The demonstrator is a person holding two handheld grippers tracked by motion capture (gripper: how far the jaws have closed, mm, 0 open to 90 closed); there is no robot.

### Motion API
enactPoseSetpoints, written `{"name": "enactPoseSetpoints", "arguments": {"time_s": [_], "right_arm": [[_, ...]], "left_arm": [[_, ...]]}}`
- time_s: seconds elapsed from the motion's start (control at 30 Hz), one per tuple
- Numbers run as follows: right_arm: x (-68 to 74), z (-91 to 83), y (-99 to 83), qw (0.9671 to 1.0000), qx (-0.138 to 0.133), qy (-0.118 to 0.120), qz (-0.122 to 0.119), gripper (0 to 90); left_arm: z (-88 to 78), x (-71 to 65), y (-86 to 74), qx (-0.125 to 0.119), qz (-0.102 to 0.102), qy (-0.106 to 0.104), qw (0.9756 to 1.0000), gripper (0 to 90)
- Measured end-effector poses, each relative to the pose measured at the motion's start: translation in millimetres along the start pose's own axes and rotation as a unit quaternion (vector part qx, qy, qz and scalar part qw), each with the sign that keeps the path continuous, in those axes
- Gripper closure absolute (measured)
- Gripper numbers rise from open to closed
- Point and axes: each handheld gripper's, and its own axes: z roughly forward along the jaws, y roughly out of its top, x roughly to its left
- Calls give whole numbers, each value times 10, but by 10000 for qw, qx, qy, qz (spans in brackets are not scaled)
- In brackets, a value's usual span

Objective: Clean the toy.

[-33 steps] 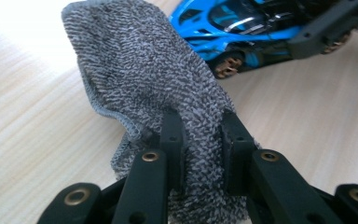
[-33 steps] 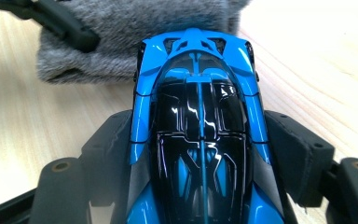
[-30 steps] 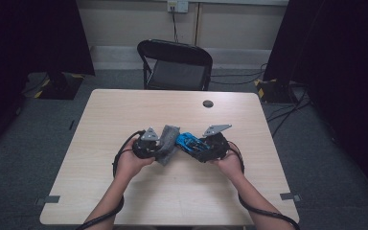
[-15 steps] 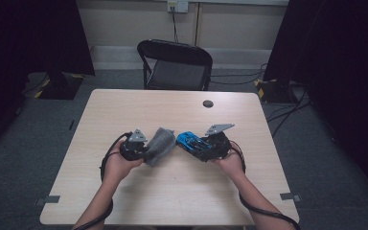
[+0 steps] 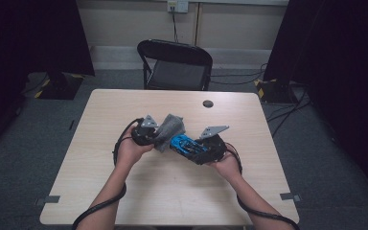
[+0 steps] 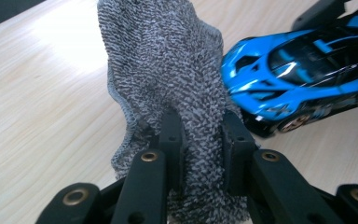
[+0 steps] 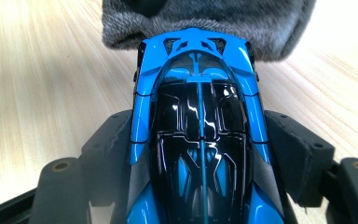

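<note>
Wiping setup: left gripper (image 5: pixel 159 136) clamps the grey cloth (image 6: pixel 168 79) tight, right gripper (image 5: pixel 191 148) pinches the blue toy car (image 7: pixel 198 126) across its flanks above mid-table, car's long axis pointing left at the cloth, nose touching it.

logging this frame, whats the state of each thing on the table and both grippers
left gripper: shut on the cloth
cloth: bunched, held up, touching the car's front
right gripper: shut on the toy car's sides
toy car: held lengthwise between the jaws, roof up
table: bare wood around the hands
small dark disc: lying flat near the far edge
chair: standing behind the table, unoccupied
</note>
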Motion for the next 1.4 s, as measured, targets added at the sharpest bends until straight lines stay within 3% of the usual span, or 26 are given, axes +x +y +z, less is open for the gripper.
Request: {"name": "enactPoseSetpoints", "arguments": {"time_s": [0.27,0.73,1.3,1.4], "right_arm": [[-43,-4,-26,10000,45,-82,21,279],[-122,-11,-61,9997,30,-177,182,280],[-215,-22,-92,9988,64,-373,303,280],[-232,-35,-98,9987,32,-368,353,280]], "left_arm": [[53,-30,-43,-1,-9,-174,9998,742],[-75,-101,-163,-84,-7,-355,9993,742],[-205,-224,-423,-110,22,-644,9979,740],[-253,-167,-482,-54,-59,-472,9989,740]]}}
